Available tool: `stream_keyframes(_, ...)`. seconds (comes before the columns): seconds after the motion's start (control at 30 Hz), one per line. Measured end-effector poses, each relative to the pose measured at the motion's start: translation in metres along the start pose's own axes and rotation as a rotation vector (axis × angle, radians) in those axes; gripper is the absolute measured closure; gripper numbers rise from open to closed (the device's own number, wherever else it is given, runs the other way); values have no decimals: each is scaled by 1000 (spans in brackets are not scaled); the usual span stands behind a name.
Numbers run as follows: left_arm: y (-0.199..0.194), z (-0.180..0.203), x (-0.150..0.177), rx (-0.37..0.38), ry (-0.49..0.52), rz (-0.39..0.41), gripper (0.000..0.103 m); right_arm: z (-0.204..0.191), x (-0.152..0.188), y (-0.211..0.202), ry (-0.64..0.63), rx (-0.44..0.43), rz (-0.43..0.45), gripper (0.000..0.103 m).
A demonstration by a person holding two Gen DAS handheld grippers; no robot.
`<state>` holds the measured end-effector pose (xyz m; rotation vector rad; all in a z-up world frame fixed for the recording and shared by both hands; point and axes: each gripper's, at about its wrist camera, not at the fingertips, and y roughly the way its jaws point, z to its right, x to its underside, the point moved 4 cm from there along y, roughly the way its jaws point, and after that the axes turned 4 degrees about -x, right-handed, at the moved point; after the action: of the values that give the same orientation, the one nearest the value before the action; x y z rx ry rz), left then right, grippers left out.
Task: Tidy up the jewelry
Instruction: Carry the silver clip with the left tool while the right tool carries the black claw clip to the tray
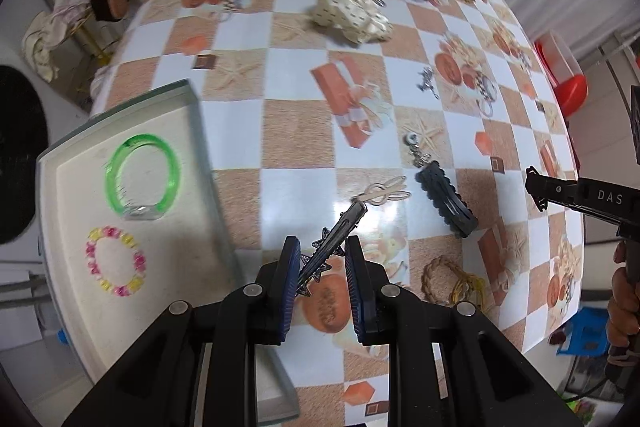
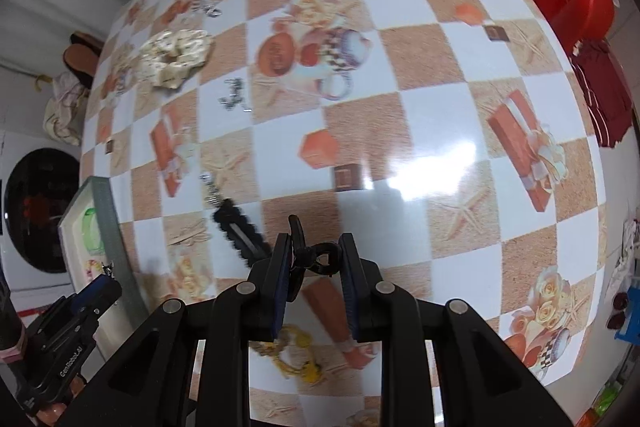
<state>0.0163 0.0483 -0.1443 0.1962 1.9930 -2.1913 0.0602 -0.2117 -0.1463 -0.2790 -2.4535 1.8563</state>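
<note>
Left claw is clamping a slim star-studded hair clip, held clear of the counter. The clip's long axis is running diagonally, tip pointing up-right, away from the tray. The tray is lying directly to the claw's left, w/ a green bangle and a bead bracelet already inside. Left claw is the nearer one to the tray.

Right claw is gripping a small black item, prob. a hair tie or clip; blur is preventing a firm ID. From this claw the tray is sitting well off to the left, beyond the black scalloped clip.
</note>
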Motion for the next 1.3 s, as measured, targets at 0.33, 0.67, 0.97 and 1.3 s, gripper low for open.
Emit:
stream_keyframes(0.33,-17,-63,23,-43,-146,27,75,-81,2,6,-147,-56,-18,77)
stream_keyframes(0.67,-24,-144,44,-113,-308,56,75,-192,12,33,-351,-124,-64,77)
stream_keyframes(0.97,-10,-203,21,-158,-385,98,75,-282,26,75,-475,-194,-121,77)
stream_keyframes(1.3,19,-219,-1,-187,-370,94,75,-320,28,126,-463,-220,-187,77)
